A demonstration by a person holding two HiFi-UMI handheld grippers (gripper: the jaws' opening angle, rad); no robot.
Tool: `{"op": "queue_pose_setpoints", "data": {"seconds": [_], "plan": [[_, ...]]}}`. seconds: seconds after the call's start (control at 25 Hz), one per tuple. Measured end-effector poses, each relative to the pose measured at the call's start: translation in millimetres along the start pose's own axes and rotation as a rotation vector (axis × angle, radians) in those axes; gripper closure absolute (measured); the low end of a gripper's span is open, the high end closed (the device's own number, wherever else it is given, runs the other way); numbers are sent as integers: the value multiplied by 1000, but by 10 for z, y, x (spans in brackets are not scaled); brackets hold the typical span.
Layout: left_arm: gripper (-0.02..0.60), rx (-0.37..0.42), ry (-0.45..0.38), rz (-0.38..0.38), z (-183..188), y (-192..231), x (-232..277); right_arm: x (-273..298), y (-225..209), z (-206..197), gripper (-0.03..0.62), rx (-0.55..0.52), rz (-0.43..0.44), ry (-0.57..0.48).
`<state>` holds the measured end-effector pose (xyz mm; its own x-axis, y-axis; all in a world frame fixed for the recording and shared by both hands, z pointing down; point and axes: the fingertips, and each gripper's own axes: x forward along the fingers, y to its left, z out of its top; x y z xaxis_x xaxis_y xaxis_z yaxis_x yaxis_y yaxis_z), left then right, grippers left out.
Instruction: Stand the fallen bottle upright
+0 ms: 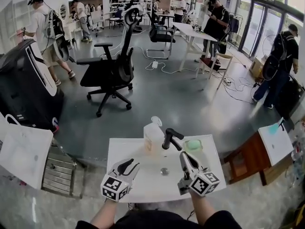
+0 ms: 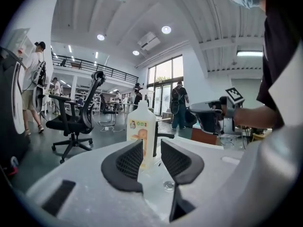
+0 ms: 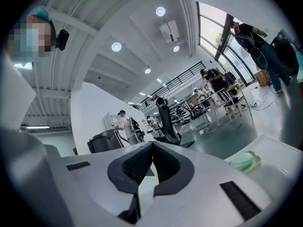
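A translucent white bottle (image 1: pixel 153 136) with an orange label stands upright near the far edge of the white table (image 1: pixel 143 185). In the left gripper view the bottle (image 2: pixel 141 124) rises just beyond the jaws, not between them. My left gripper (image 1: pixel 131 165) (image 2: pixel 151 146) hovers over the table's near left, with its jaws partly apart and nothing in them. On the other side, my right gripper (image 1: pixel 169 138) (image 3: pixel 152 146) is held just right of the bottle, its black pads pressed together on nothing.
A pale green item in a clear dish (image 1: pixel 193 145) (image 3: pixel 244 161) lies at the table's far right. A small metal disc (image 1: pixel 164 171) sits mid-table. A black office chair (image 1: pixel 112 68), a black machine (image 1: pixel 24 85), a wooden stool (image 1: pixel 248 159) and several people surround the table.
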<state>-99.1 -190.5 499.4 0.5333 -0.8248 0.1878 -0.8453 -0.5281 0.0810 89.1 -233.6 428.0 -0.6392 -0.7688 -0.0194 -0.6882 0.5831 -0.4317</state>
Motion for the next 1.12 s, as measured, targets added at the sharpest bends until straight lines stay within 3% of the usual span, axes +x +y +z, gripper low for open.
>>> {"op": "queue_pose_setpoints", "data": {"seconds": [0.24, 0.56, 0.88, 1.12], "plan": [[509, -2, -25, 91, 5, -232, -186, -216, -102, -63, 589, 23, 43, 43], [545, -15, -32, 187, -91, -583, -424, -410, -209, -310, 591, 31, 108, 126], [551, -19, -23, 240, -217, -904, -566, -588, -234, -573, 591, 51, 155, 202], [554, -37, -17, 234, -331, -1086, -608, -726, -244, -707, 591, 57, 162, 242]]}}
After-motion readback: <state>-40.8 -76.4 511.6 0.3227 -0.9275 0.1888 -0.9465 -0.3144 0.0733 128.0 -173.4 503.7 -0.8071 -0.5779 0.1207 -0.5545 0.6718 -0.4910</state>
